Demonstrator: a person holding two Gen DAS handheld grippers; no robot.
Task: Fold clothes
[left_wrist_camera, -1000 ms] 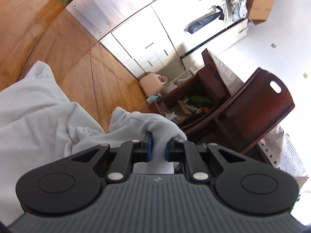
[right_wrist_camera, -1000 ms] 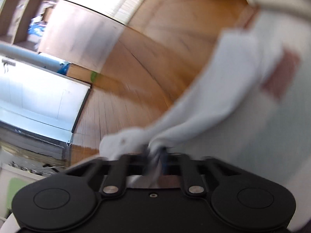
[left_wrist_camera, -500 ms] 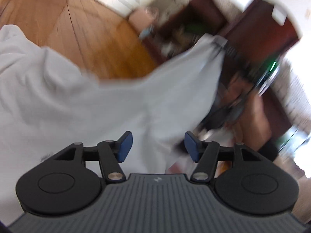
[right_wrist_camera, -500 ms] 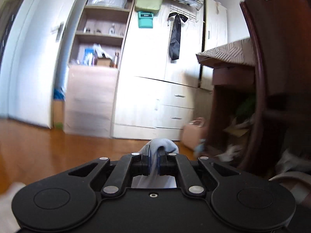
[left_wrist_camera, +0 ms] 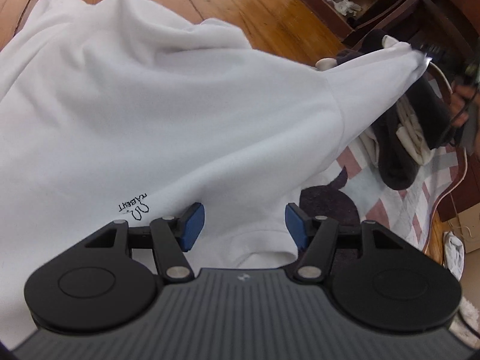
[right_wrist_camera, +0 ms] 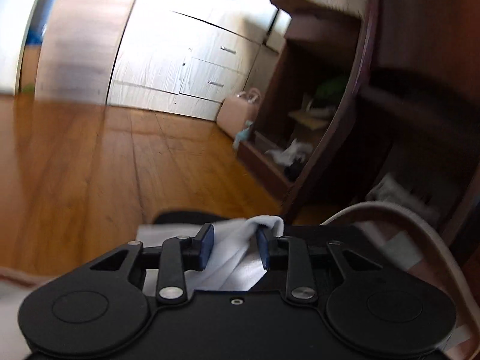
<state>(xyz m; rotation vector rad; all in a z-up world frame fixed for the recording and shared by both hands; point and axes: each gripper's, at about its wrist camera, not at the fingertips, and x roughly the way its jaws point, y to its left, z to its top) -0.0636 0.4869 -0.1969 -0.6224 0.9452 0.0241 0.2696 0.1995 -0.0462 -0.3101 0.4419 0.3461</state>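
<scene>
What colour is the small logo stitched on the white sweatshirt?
Black script logo on the white sweatshirt; clearest in the left wrist view.

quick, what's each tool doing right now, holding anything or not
Left tool: open, holding nothing; the white sweatshirt lies under it.
Right tool: jaws opening, the sweatshirt's sleeve end between the pads, loosely draped.

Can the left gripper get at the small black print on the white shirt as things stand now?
Probably yes. The left gripper stands open over the white shirt, and the black print lies uncovered just beside its left finger; nothing is in the way.
</scene>
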